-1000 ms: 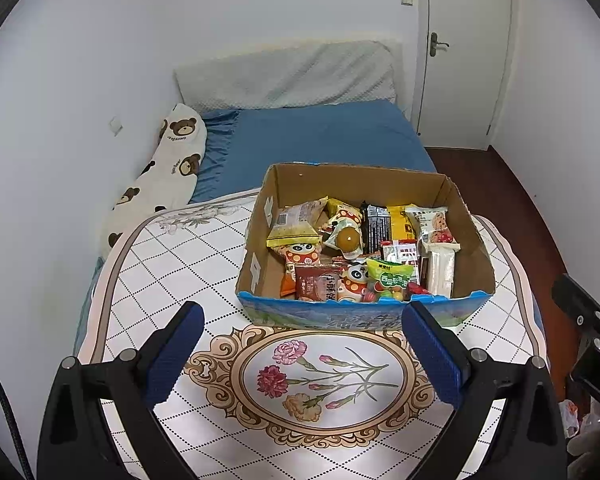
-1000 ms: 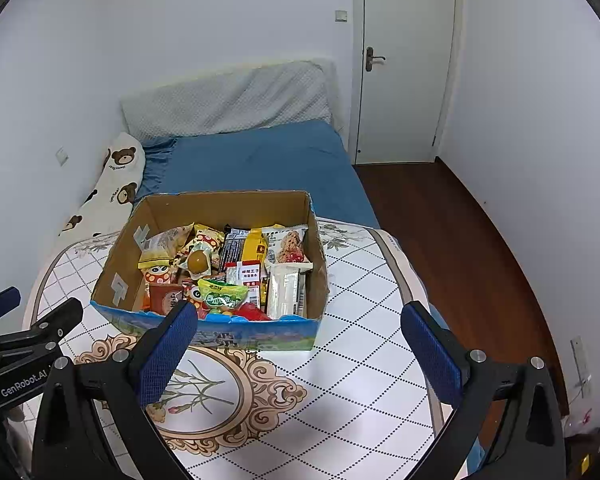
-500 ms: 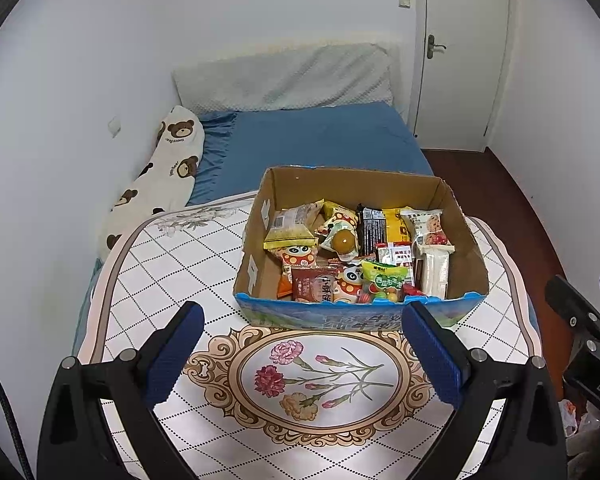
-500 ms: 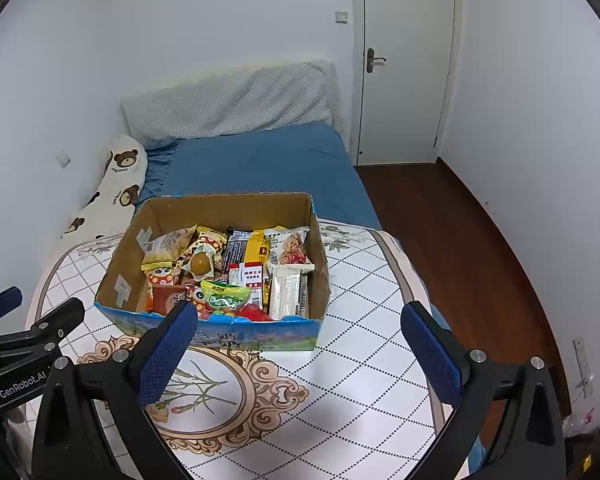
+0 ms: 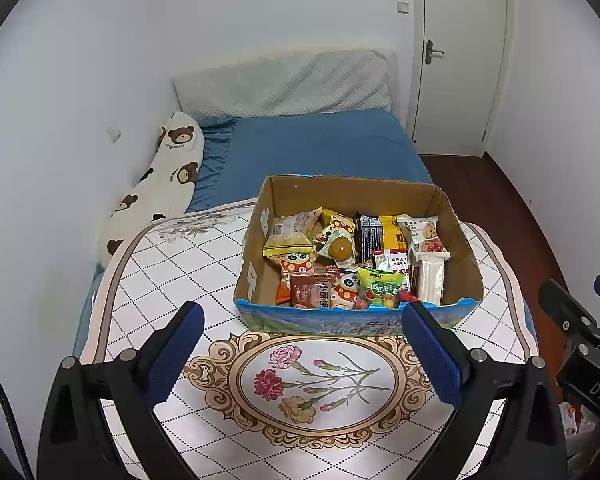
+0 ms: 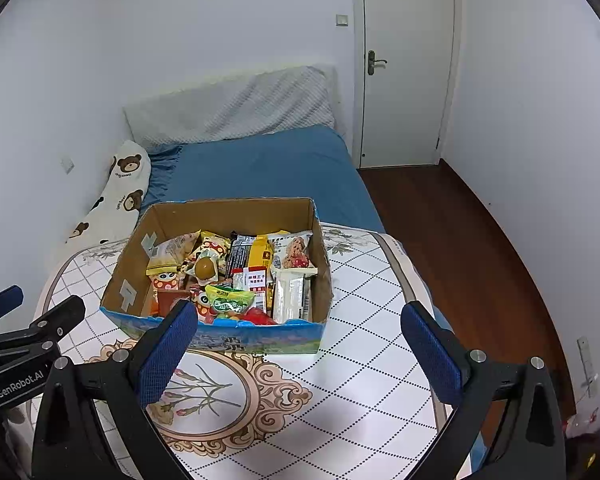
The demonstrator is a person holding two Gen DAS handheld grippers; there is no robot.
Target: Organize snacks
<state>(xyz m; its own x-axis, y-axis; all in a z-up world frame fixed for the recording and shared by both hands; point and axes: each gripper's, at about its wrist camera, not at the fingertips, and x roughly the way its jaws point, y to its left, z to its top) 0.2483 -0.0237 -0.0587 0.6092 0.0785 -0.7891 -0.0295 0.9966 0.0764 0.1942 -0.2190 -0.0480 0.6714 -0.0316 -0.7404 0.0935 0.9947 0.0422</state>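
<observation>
We hold the left gripper (image 5: pixel 300 354) and right gripper (image 6: pixel 296 354) wide and empty. The snack-filled brown cardboard box (image 5: pixel 352 190) lies just ahead of both, nearer our left.

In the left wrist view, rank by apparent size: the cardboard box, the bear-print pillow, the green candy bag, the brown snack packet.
1. cardboard box
2. bear-print pillow, farther off, so truly larger than it looks
3-4. green candy bag and brown snack packet: look alike

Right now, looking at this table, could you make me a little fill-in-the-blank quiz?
1. The snacks sit inside a cardboard ____.
2. Both tongs, left tongs and right tongs, are ____ and hold nothing.
3. Behind the table stands a bed with a ____ sheet.
4. The pillow is printed with ____.

Missing: box; open; blue; bears
</observation>
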